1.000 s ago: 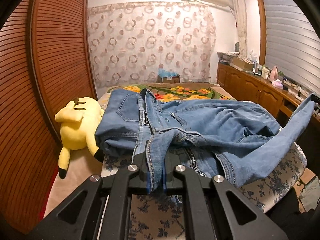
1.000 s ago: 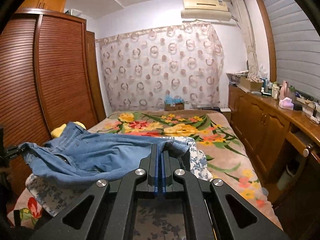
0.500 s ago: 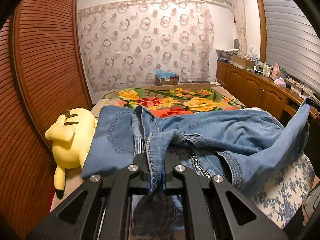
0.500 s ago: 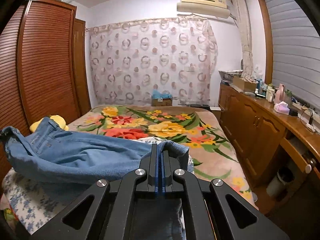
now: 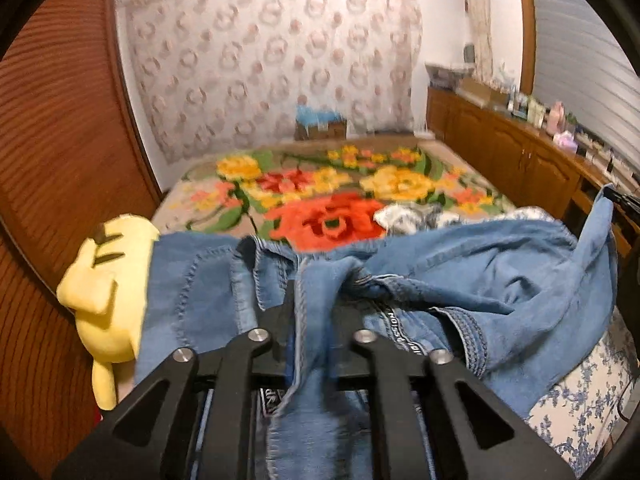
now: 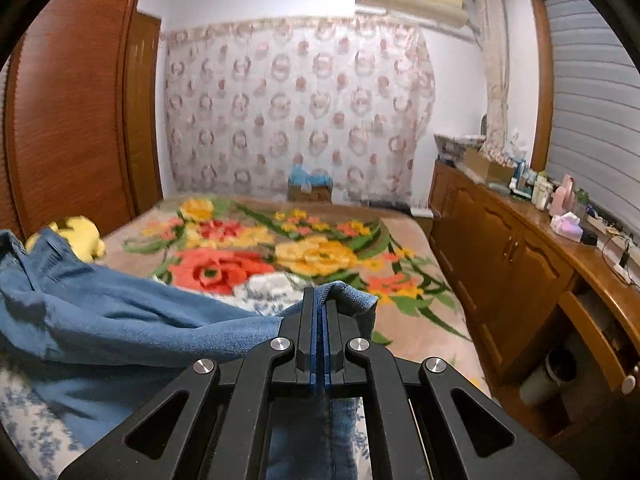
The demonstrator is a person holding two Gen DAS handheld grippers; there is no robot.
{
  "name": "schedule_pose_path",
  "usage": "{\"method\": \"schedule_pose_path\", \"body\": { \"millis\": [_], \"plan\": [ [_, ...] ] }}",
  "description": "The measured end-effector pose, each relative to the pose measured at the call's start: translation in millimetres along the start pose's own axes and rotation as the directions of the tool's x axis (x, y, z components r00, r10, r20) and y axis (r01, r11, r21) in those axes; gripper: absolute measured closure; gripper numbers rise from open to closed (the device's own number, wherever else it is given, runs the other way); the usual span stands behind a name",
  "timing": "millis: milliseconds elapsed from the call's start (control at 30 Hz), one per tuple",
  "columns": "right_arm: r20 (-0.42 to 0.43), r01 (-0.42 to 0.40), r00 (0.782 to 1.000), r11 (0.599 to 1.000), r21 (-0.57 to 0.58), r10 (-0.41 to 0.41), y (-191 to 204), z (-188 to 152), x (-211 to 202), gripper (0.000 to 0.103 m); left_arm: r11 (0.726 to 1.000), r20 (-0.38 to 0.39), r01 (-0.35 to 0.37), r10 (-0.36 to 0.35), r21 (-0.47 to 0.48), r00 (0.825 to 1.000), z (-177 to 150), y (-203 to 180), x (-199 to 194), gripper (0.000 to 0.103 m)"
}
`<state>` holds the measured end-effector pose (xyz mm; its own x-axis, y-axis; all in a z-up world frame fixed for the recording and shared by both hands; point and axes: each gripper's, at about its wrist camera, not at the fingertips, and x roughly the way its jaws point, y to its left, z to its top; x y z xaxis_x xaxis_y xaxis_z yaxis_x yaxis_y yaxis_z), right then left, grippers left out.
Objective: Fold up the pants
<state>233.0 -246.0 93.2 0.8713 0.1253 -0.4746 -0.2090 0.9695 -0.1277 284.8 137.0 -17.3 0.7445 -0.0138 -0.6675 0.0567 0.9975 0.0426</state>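
Blue denim pants [image 5: 480,264] hang stretched between my two grippers above the near end of the bed. My left gripper [image 5: 314,296] has a thick fold of the waist end between its fingers, and its jaws are opening while the denim still fills the gap. My right gripper [image 6: 321,292] is shut on a corner of the pants [image 6: 120,312], with cloth draped over its fingertips and hanging below. In the left wrist view that held corner rises at the far right edge.
A floral blanket [image 5: 328,216] covers the bed, over a blue-flowered white quilt [image 5: 580,400] at the near end. A yellow plush toy [image 5: 108,292] lies at the left edge beside the wooden wardrobe [image 5: 52,140]. A long wooden cabinet [image 6: 500,248] with bottles lines the right wall.
Both grippers have carried the pants forward over the bed, so more of the floral blanket shows ahead. The left jaws stand slightly wider around the denim. The right grip is unchanged.
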Motion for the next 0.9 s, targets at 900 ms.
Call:
{"method": "schedule_pose_path", "body": {
  "millis": [900],
  "plan": [
    [-0.164,0.031,0.986,0.999,-0.031,-0.036,12.0,-7.2,49.3,0.102,0.997,-0.052,0.064,-0.066,-0.053,0.996,-45.1,13.8,-27.1,0.064]
  ]
}}
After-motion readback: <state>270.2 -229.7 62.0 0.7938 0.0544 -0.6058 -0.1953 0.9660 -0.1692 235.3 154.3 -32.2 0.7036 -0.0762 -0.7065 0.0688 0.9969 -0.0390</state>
